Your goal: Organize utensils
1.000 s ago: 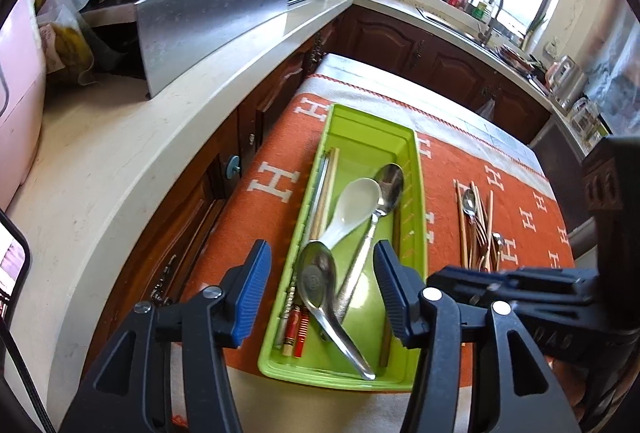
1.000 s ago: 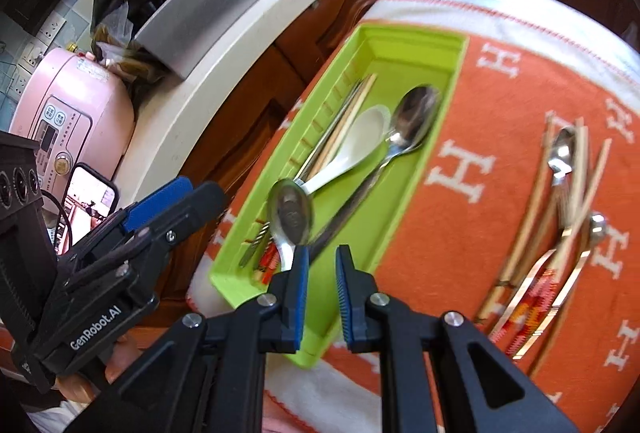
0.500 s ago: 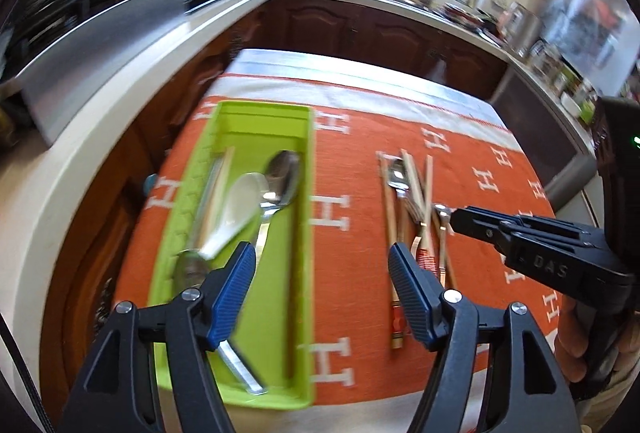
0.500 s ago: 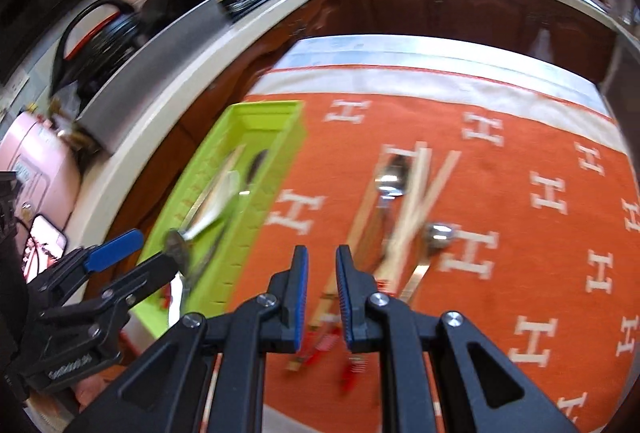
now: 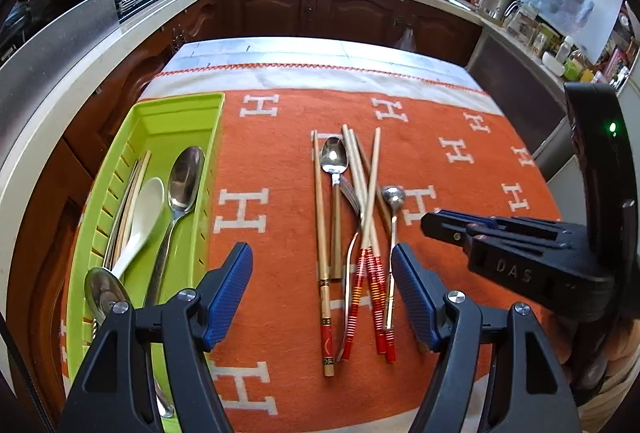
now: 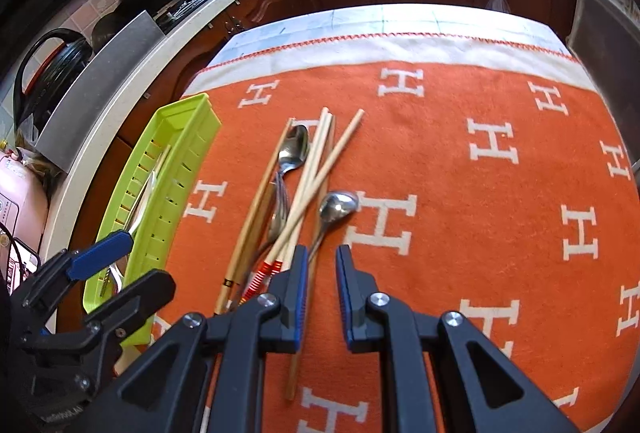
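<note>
The left gripper (image 5: 322, 293) stands with its blue-padded jaws spread wide and nothing between the pads; compared with a second ago the gap is visibly larger, and it now frames the loose pile on the cloth rather than the tray. The right gripper (image 6: 321, 289) has its jaws nearly together with only a narrow gap, unchanged from a second ago, and nothing is clamped in that gap. Directly ahead of both grippers lies the unsorted pile: a crossed bundle of pale wooden chopsticks with red-and-orange banded ends (image 5: 370, 217), a polished steel spoon with a broad bowl (image 5: 335, 157) at the far end, a small round-bowled steel spoon (image 5: 393, 197) just right of the bundle, and a steel fork (image 6: 280, 209) partly buried under the sticks. To the left of the left gripper sits the long lime-green slotted plastic tray (image 5: 180, 105), which already holds a white plastic spoon (image 5: 144, 209), a large steel spoon (image 5: 185, 181) and further utensils. All of this rests on the orange woven cloth with white H motifs (image 5: 460, 169). A second ago both grippers were over the tray; both have since moved across to the pile. This suggests that one deposit is complete and the next pick is being set up, with several utensils still to sort.
</note>
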`<action>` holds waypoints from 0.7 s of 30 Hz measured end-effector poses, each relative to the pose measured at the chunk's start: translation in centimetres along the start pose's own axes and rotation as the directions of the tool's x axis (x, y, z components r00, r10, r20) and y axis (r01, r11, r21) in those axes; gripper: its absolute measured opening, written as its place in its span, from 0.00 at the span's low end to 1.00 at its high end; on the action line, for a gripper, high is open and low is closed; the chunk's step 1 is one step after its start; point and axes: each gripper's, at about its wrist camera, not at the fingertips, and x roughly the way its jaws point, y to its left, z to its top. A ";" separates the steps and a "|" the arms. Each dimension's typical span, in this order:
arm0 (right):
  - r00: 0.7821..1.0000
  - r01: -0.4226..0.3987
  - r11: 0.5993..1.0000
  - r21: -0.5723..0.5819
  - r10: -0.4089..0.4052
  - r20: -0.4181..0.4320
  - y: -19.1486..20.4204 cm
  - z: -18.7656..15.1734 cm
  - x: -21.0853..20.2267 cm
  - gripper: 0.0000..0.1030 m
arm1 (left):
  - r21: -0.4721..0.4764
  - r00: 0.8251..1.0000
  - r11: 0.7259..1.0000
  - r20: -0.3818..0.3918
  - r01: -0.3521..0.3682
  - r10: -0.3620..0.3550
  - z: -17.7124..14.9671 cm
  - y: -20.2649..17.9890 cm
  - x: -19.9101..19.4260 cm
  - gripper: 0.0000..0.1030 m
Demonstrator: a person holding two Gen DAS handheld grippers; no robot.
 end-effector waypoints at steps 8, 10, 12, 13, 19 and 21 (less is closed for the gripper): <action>0.999 -0.031 0.999 0.015 0.032 -0.029 -0.5 0.0 1.3 0.14 | -0.069 0.996 0.997 -0.081 -0.030 0.025 -1.2 2.2 2.9 0.68; 0.999 -0.035 0.999 0.021 0.036 -0.035 -0.6 0.1 1.7 0.14 | -0.077 0.996 0.997 -0.090 -0.031 0.024 -1.3 2.4 3.3 0.68; 0.998 -0.040 0.999 0.021 0.041 -0.049 -0.7 0.1 2.1 0.14 | -0.077 0.996 0.997 -0.093 -0.024 0.016 -1.3 2.4 3.6 0.68; 0.997 -0.042 0.999 0.026 0.043 -0.061 -0.7 0.1 2.5 0.14 | -0.074 0.996 0.997 -0.094 -0.016 0.009 -1.3 2.3 3.7 0.68; 0.996 -0.055 0.997 0.060 0.059 -0.070 -0.7 0.6 3.7 0.14 | -0.047 0.995 0.999 -0.103 -0.002 -0.002 -1.4 1.4 4.1 0.68; 0.997 -0.053 0.997 0.065 0.057 -0.058 -0.6 1.0 3.9 0.14 | -0.045 0.994 0.999 -0.108 0.003 -0.007 -1.4 1.3 4.1 0.68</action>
